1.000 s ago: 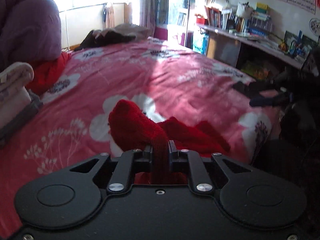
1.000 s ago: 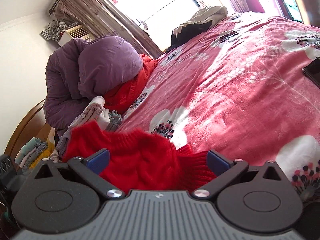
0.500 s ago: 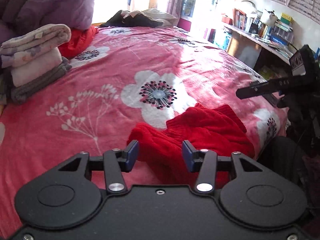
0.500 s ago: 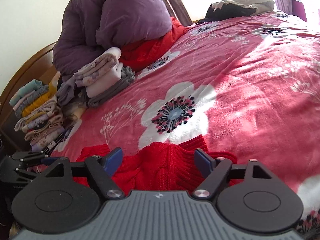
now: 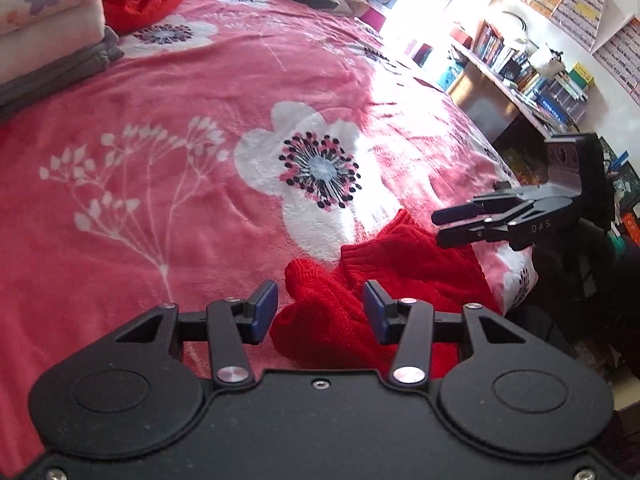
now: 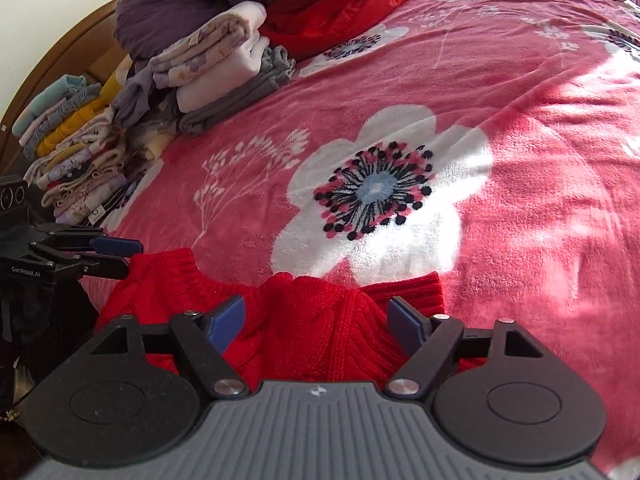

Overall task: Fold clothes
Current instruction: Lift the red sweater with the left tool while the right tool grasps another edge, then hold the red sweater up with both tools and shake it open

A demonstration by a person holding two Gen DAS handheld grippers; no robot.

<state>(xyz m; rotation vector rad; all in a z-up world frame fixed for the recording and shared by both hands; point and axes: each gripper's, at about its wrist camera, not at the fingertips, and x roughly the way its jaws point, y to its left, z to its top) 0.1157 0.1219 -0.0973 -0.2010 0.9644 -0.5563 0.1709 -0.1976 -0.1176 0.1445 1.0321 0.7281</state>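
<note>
Your left claw (image 5: 320, 310) and right claw (image 6: 316, 320) both stand open over the jumper (image 6: 304, 328), gripping nothing, leaving it crumpled at the bed's (image 5: 200, 200) edge for spreading.

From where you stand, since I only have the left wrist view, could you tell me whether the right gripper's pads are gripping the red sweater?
Observer: Not yet. The right gripper has just been closing partway, but its jaws stand open, with the red sweater between them, apparently unpressed.
Operator: Thank you. Is there any folded pile besides the one at my top left?
Observer: Yes, a taller stack of folded clothes stands beside it, by the wooden headboard.
</note>
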